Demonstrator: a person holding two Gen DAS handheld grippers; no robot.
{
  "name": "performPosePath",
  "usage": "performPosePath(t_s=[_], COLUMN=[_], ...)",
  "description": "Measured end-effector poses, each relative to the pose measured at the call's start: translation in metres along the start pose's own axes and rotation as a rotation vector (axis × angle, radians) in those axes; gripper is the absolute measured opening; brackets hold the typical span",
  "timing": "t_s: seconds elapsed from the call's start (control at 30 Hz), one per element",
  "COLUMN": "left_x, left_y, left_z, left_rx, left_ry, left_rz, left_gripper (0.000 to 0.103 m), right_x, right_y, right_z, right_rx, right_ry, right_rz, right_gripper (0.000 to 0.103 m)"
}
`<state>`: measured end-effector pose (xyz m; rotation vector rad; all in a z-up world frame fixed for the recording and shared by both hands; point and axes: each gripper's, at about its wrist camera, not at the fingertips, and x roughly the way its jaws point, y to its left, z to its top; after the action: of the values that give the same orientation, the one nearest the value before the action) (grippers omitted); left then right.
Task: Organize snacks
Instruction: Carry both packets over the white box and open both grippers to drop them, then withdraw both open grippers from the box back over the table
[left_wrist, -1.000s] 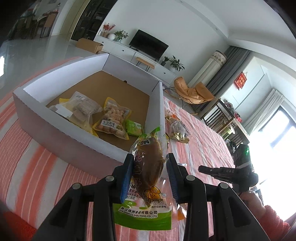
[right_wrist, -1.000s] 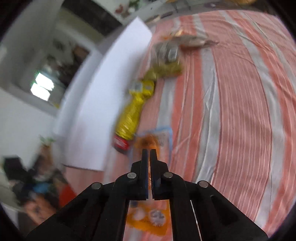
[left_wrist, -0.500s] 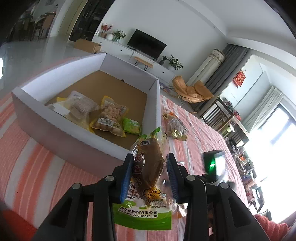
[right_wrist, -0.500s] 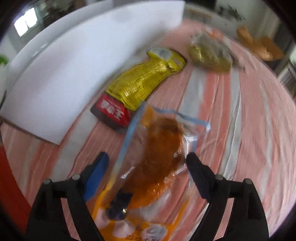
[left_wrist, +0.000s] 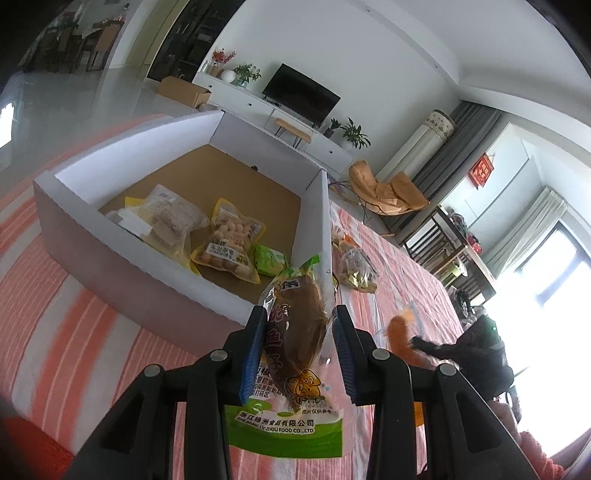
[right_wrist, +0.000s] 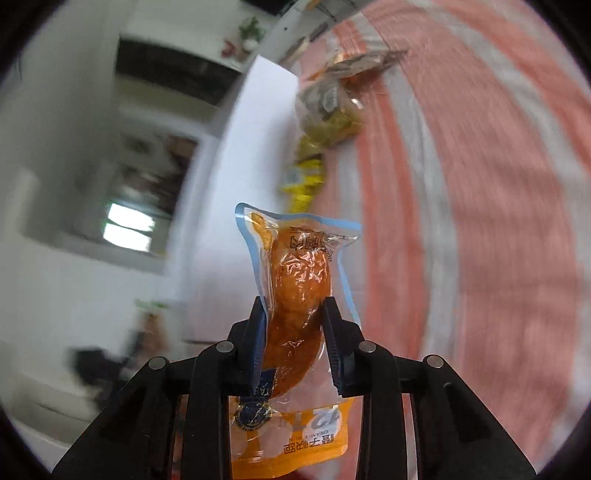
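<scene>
Orange snack pouch (right_wrist: 295, 295) clamped upright inside right claw (right_wrist: 295, 314), above striped cloth (right_wrist: 480, 221)

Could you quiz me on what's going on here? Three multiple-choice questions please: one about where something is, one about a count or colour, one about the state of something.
1. Where does the yellow pack of round snacks lie?
A. inside the white box
B. on the striped cloth
C. in a gripper

2. What colour is the bottom band of the pack held by the left gripper?
A. blue
B. green
C. red

3. What state is the right gripper in?
A. open and empty
B. shut on nothing
C. shut on the orange snack pack

Answers: 1 A, it rests on the box's brown floor. 2 B, the brown snack pack ends in a green band. 3 C, both pads press its sides.
</scene>
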<state>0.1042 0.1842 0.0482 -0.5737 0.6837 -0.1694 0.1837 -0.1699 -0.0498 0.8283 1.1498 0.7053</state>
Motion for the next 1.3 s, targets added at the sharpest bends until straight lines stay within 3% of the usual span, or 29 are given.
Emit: performPosePath(t_s=[0.1,0.2,0.3,0.33,0.37,0.4,0.43,0.5,0.63,0.73,0.77,0.83,1.0,1.1,1.17,1.3], left_x=[-0.003,0.0,0.013,0.015,0.017,0.018,0.015,0.006,-0.005,-0.007,-0.007,-0.002,0.029,0.07,0.093,0.116], left_y=[0.003,0.006,0.012,0.014,0.016,0.02,0.023,0.03,0.036,0.011,0.002,-0.035,-0.11,-0.125,-0.119,-0.104], left_z=[0.017,0.042,0.069,0.076,0.082,0.088,0.091,0.091,0.077,0.049,0.041,0.013,-0.06,-0.103,-0.118,-0.133], left_rx=[-0.004,0.01,0.023,0.026,0.032,0.042,0.043,0.035,0.0,0.049,0.069,0.161,0.359,0.399,0.378,0.392], left_ry=[-0.02,-0.035,-0.039,-0.053,-0.071,-0.098,-0.126,-0.164,-0.167,-0.132,-0.122,-0.07,0.085,0.202,0.264,0.27], left_rz=[0.013,0.037,0.103,0.147,0.194,0.262,0.303,0.332,0.292,0.227,0.21,0.135,-0.012,0.009,0.028,0.151], left_gripper=[0.036,0.036,0.038,0.046,0.071,0.087,0.102,0.102,0.102,0.102,0.102,0.102,0.102,0.102,0.102,0.102], right_x=[0.004,0.018,0.054,0.067,0.082,0.098,0.112,0.117,0.094,0.073,0.063,0.048,-0.003,-0.025,-0.048,-0.056], right_y=[0.018,0.069,0.13,0.147,0.165,0.18,0.192,0.204,0.2,0.17,0.148,0.1,-0.006,-0.039,-0.048,-0.055], right_z=[0.01,0.029,0.052,0.058,0.064,0.069,0.073,0.073,0.068,0.055,0.048,0.039,0.019,0.012,0.003,0.001], right_rx=[0.047,-0.001,-0.078,-0.106,-0.137,-0.163,-0.184,-0.222,-0.354,-0.525,-0.59,-0.65,-0.622,-0.577,-0.554,-0.543], right_ry=[-0.001,0.01,0.025,0.026,0.026,0.032,0.037,0.031,-0.047,-0.123,-0.145,-0.159,-0.172,-0.212,-0.245,-0.28], right_rz=[0.167,0.285,0.328,0.323,0.297,0.255,0.22,0.182,0.069,-0.189,-0.334,-0.538,-0.874,-0.955,-0.947,-0.942], right_gripper=[0.03,0.03,0.033,0.042,0.059,0.073,0.079,0.079,0.079,0.079,0.079,0.078,0.078,0.078,0.077,0.077])
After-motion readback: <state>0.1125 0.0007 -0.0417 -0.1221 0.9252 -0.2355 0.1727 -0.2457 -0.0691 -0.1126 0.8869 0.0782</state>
